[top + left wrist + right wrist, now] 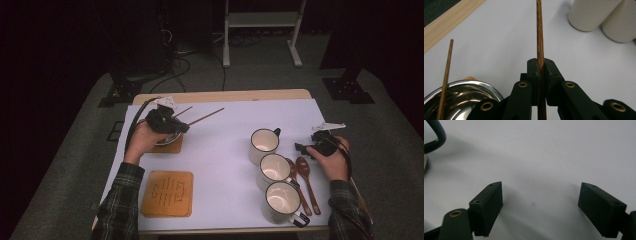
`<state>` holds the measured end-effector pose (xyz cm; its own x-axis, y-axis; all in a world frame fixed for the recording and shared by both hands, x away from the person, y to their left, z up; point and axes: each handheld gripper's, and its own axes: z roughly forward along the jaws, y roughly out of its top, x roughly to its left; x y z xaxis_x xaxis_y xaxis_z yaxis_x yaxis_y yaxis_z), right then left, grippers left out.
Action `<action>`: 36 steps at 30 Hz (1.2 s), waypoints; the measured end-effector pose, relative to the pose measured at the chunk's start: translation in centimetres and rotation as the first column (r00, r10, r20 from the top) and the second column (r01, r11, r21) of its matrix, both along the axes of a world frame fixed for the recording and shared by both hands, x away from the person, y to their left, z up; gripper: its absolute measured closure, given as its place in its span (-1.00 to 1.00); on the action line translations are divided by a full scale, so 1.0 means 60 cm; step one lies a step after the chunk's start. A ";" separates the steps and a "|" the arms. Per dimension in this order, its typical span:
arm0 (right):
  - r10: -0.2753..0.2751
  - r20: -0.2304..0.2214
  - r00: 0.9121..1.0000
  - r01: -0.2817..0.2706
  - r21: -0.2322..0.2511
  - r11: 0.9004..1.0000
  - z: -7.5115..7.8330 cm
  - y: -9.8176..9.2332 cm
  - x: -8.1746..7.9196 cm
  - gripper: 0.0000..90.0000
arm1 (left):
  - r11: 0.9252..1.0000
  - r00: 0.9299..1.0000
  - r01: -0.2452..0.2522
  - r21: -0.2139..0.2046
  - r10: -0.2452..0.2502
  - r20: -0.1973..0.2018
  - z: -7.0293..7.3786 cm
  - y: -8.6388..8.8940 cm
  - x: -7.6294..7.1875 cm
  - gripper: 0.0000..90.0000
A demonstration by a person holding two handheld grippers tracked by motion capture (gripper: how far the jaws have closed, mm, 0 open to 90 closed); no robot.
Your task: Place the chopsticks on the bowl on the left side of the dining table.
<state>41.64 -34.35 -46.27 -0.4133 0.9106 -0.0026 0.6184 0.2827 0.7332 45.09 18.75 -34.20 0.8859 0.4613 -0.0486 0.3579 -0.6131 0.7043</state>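
Left tongs (540, 75) clamp one wooden chopstick (539, 32) near its thick end: light, stiff, slippery, likely to pivot. Right tongs (540, 207) gape wide, holding nothing.

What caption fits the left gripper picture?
Left gripper shut on a chopstick beside a steel bowl.

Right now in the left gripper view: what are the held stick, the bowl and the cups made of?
Stick clamped in the left gripper: looks like wood, brown with lengthwise grain, matte.
Bowl: polished metal, probably stainless steel; mirror-like reflections and a bright rolled rim.
Cups: cream, faintly ribbed matte walls; the high view shows dark rims, so enamel or ceramic, can't tell which.
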 end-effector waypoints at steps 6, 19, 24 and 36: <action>0.006 0.004 1.000 -0.006 0.006 1.000 -0.002 0.000 -0.001 -0.56 | 1.000 1.000 -0.020 0.006 0.020 -0.001 -0.005 0.009 0.012 0.87; 0.005 -0.003 1.000 -0.005 0.014 1.000 -0.003 -0.002 0.000 -0.57 | 0.996 0.997 -0.075 0.040 0.075 -0.005 -0.018 0.033 0.023 0.87; 0.005 -0.002 1.000 -0.005 0.014 1.000 -0.003 -0.002 0.000 -0.57 | 0.994 0.996 -0.094 0.062 0.094 -0.004 -0.023 0.041 0.028 0.87; 0.006 -0.003 1.000 -0.006 0.016 1.000 -0.003 -0.003 0.000 -0.57 | 0.984 0.986 -0.164 0.072 0.166 -0.032 -0.053 0.086 0.044 0.87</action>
<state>41.64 -34.52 -46.45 -0.4186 0.9081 0.0136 0.6192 0.2744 0.7358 47.73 23.93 -37.36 0.7955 0.6044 -0.0431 0.4835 -0.5902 0.6464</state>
